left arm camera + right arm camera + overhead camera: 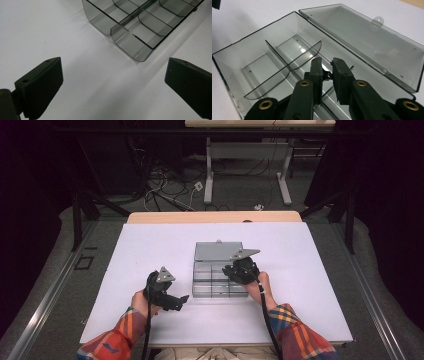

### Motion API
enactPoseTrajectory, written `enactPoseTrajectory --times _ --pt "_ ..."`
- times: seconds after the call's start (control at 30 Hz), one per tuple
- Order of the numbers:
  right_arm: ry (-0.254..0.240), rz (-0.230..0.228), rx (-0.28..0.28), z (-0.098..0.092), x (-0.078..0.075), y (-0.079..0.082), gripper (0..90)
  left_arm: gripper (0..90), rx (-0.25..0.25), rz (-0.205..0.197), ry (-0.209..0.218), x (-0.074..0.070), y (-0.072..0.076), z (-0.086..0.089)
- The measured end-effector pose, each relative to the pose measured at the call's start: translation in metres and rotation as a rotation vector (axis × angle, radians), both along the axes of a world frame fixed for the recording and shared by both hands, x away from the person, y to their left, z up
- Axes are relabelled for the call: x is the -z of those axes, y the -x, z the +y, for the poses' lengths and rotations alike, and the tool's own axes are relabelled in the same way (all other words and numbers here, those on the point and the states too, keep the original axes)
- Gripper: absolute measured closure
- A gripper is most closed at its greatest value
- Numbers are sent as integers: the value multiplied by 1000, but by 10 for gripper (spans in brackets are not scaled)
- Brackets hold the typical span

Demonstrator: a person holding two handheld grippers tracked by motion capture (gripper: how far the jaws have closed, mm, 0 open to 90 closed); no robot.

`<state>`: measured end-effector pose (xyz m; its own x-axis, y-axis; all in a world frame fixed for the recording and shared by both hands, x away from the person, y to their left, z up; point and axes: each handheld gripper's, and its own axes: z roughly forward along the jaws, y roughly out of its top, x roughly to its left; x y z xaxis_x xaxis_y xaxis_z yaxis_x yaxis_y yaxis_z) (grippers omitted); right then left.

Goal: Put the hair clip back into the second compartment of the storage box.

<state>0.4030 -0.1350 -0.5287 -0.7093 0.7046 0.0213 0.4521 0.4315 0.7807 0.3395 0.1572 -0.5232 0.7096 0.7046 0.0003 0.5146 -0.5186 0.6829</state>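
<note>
From my seat, the box [262,60] reads as clear smoke-grey plastic, glossy and smooth, with light streaking along its dividers [294,60] and its open lid [362,37]. The bench [150,250] has a matt white top, smooth with faint specks, and a bare pale wood edge at the far side. My left claw [113,82] shows matt black plastic jaws, slightly grainy. My right claw [327,75] has the same dull black finish, with brass-coloured metal rivets. The sleeves [295,330] look like soft plaid cloth.
</note>
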Motion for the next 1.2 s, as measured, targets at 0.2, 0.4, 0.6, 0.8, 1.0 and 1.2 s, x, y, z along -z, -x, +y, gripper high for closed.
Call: enactPoseTrajectory --times 0.2,0.4,0.6,0.8,1.0,1.2 --pt "13 9 -7 4 4 -1 790 18 -3 -3 -1 0 0 0" --pt "17 4 -21 7 6 -2 789 18 2 -1 -11 0 0 0" --pt "27 12 -17 6 6 -2 788 19 3 -2 -12 0 0 0" --pt "30 26 -17 5 7 -3 787 19 4 2 -10 1 -1 0" --pt "31 35 -19 6 8 -3 787 20 6 1 -10 1 -1 -1" --pt "31 45 -17 6 8 -3 786 20 5 2 -9 1 -1 0"
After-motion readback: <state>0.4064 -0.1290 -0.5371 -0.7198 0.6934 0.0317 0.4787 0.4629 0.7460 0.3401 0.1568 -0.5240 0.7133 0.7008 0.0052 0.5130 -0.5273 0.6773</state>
